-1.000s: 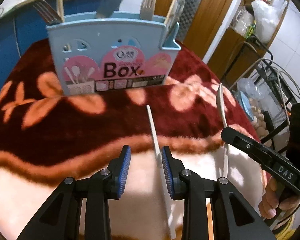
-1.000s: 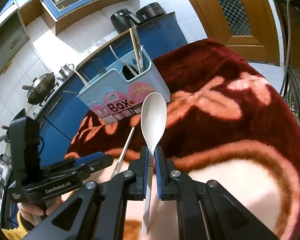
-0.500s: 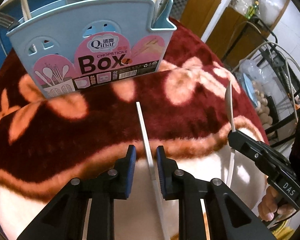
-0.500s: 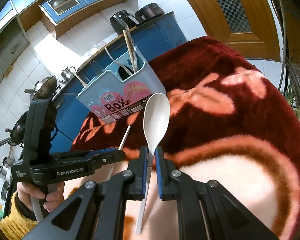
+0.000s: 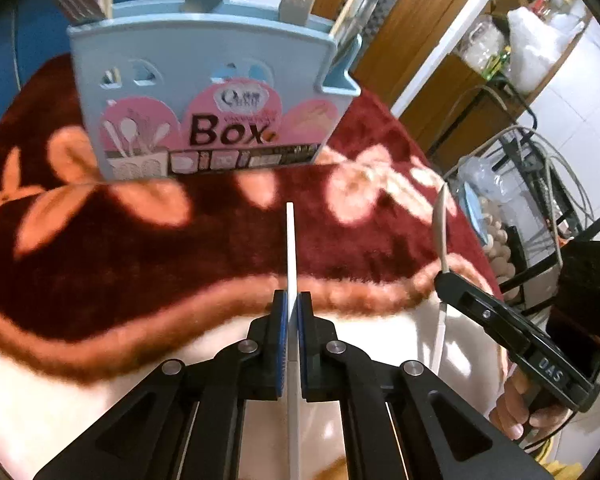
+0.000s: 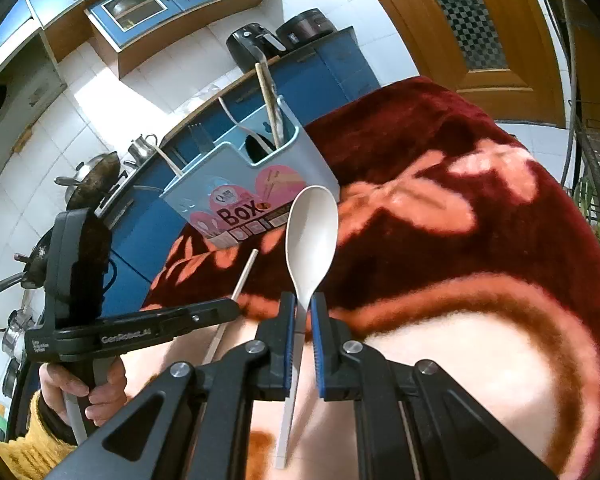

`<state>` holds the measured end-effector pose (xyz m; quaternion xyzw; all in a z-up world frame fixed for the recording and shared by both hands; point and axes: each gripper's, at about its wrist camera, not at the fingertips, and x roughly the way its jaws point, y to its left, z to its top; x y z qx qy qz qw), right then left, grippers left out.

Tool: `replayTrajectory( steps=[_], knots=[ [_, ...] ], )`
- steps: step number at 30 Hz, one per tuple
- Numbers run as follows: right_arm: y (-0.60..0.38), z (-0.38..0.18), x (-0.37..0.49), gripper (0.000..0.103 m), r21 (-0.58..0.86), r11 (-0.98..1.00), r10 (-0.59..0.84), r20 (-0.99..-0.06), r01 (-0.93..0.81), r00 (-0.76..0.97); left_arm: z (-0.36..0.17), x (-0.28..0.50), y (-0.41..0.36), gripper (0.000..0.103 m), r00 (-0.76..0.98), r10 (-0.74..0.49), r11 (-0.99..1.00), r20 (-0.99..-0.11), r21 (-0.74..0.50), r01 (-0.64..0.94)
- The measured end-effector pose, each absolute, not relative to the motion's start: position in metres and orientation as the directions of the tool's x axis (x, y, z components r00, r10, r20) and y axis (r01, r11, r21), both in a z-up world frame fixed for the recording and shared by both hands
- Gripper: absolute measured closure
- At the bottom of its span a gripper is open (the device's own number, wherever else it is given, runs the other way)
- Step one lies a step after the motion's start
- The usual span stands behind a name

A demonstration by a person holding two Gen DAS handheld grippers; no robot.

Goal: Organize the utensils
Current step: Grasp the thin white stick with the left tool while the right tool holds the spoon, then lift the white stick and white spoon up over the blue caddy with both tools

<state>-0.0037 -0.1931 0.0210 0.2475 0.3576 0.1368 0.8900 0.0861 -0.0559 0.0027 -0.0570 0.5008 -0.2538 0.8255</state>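
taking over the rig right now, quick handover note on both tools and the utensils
Left tool: shut on the chopstick, lifted off the blanket.
Right tool: shut on the spoon handle, bowl pointing at the box.
Box stands at the far side of the blanket, with forks and other utensils in it.
Done: both items picked up.
Left: carry each over and drop it into a box slot; which slot suits each is your call.

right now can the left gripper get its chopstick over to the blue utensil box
Probably yes. The left gripper is shut on the white chopstick, and only bare blanket lies between it and the blue utensil box; the right gripper sits off to the side.
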Motion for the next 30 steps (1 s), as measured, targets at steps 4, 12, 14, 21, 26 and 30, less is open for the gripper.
replayTrajectory(
  steps=[4, 12, 14, 21, 26, 30],
  knots=[
    [-0.191, 0.022, -0.004, 0.094, 0.541, 0.837, 0.43, -0.556, -0.083, 0.712, 0.021, 0.077, -0.04, 0.099, 0.437, -0.501, 0.857, -0.747, -0.36, 0.368],
    [-0.183, 0.034, -0.007, 0.094, 0.526, 0.84, 0.438, -0.511, -0.134, 0.739, 0.071, 0.07, -0.015, 0.099, 0.615, -0.502, 0.864, -0.608, -0.317, 0.391],
    [-0.182, 0.037, -0.008, 0.094, 0.522, 0.84, 0.44, -0.499, -0.146, 0.746, 0.082, 0.071, -0.011, 0.099, 0.659, -0.481, 0.876, -0.578, -0.292, 0.383],
    [-0.182, 0.047, -0.004, 0.094, 0.51, 0.844, 0.44, -0.478, -0.168, 0.76, 0.107, 0.086, -0.003, 0.099, 0.744, -0.44, 0.897, -0.503, -0.28, 0.341],
    [-0.182, 0.057, 0.004, 0.094, 0.491, 0.852, 0.43, -0.463, -0.18, 0.775, 0.12, 0.095, 0.0, 0.099, 0.794, -0.418, 0.905, -0.441, -0.278, 0.322],
    [-0.182, 0.069, 0.013, 0.094, 0.471, 0.861, 0.419, -0.444, -0.191, 0.792, 0.129, 0.109, -0.002, 0.099, 0.832, -0.396, 0.913, -0.389, -0.266, 0.31]
  ],
)
